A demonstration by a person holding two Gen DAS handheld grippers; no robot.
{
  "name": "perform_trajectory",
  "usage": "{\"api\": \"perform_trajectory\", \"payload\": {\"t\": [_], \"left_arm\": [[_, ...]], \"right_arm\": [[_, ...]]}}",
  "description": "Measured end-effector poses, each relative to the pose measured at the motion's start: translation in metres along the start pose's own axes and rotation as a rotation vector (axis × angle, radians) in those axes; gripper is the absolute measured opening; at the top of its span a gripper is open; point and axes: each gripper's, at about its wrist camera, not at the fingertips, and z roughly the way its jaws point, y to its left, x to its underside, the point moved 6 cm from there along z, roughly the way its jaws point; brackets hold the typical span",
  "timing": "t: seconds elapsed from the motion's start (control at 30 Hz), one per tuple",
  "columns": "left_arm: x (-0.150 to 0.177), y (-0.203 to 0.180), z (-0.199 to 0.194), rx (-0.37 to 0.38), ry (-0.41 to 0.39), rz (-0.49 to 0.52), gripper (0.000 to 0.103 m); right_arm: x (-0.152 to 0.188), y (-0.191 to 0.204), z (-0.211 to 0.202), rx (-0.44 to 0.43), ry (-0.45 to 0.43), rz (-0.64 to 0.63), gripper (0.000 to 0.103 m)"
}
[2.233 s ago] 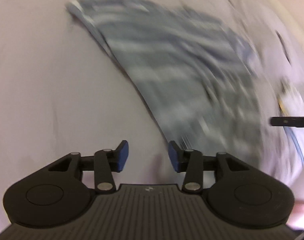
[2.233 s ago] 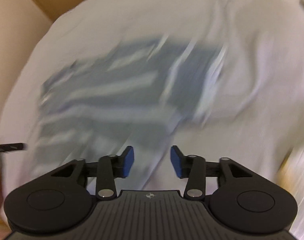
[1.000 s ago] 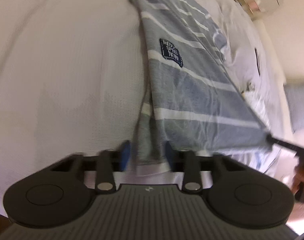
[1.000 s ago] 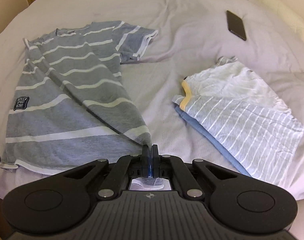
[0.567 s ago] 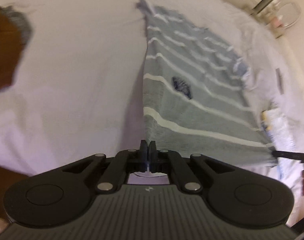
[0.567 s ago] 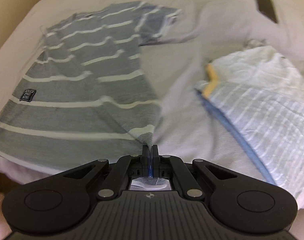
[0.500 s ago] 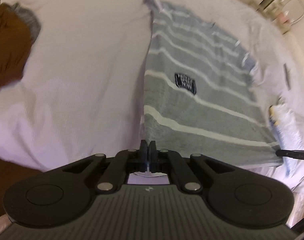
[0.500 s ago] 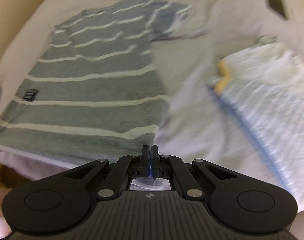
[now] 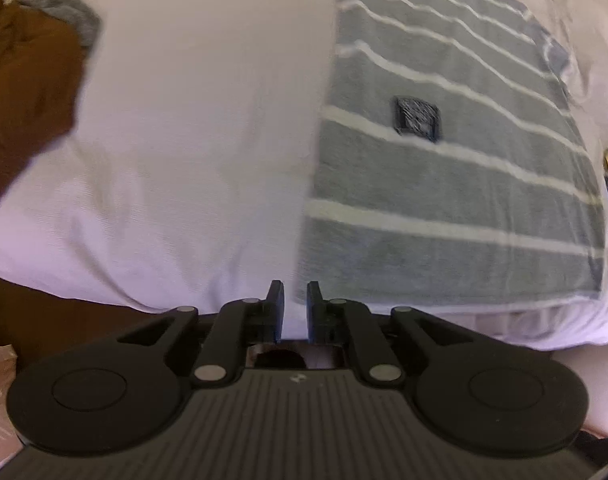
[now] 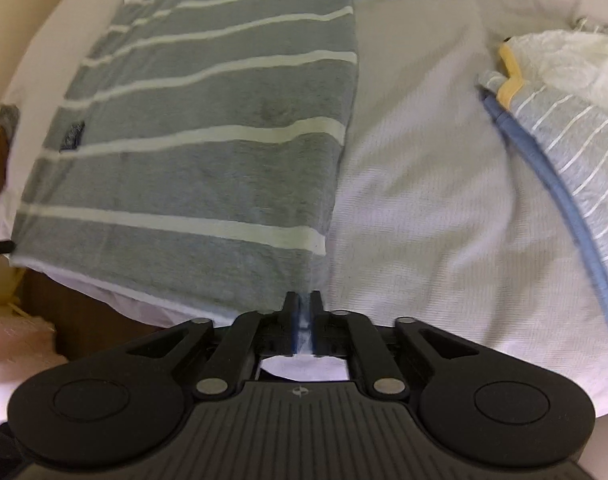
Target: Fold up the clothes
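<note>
Lying flat on the white bedspread (image 9: 176,128), the grey striped T-shirt (image 10: 208,120) had its hem at the near edge of the bed. The left gripper (image 9: 295,306) stood slightly parted and empty, just beside the hem's left corner. The right gripper (image 10: 303,314) was barely parted, with pale hem cloth between its jaws; whether it gripped could not be told. Soft, light knit would probably drape and wrinkle, so corners or hem suit a hold. Only the left view showed the brown garment (image 9: 24,92) clearly; only the right showed the stack of folded clothes (image 10: 564,128).
</note>
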Motion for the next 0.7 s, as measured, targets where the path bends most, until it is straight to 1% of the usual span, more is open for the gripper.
{"api": "perform_trajectory", "payload": {"t": [0.07,0.13,0.27,0.33,0.4,0.53,0.63,0.7], "left_arm": [[-0.007,0.008,-0.008,-0.016,-0.024,-0.017,0.02],[-0.02,0.011,-0.016,-0.016,-0.061,-0.019,0.025],[-0.081,0.013,0.001,0.023,-0.113,0.017,0.025],[-0.112,0.015,0.009,0.043,-0.139,0.036,0.025],[-0.142,0.016,0.017,0.062,-0.164,0.054,0.026],[-0.203,0.019,0.034,0.101,-0.216,0.09,0.029],[-0.272,0.023,0.073,0.136,-0.233,0.146,0.029],[-0.316,0.02,0.099,0.152,-0.246,0.19,0.029]], "right_arm": [[-0.002,0.002,-0.008,-0.003,-0.027,0.0,0.023],[-0.007,0.003,-0.016,-0.001,-0.065,0.015,0.023],[-0.028,0.007,-0.027,-0.003,-0.131,0.042,0.024],[-0.044,0.011,-0.033,0.004,-0.164,0.051,0.027],[-0.06,0.015,-0.039,0.011,-0.196,0.061,0.034],[-0.097,0.025,-0.05,0.029,-0.268,0.102,0.036],[-0.128,0.038,-0.049,0.032,-0.291,0.144,0.042],[-0.148,0.052,-0.041,0.034,-0.287,0.15,0.044]]}}
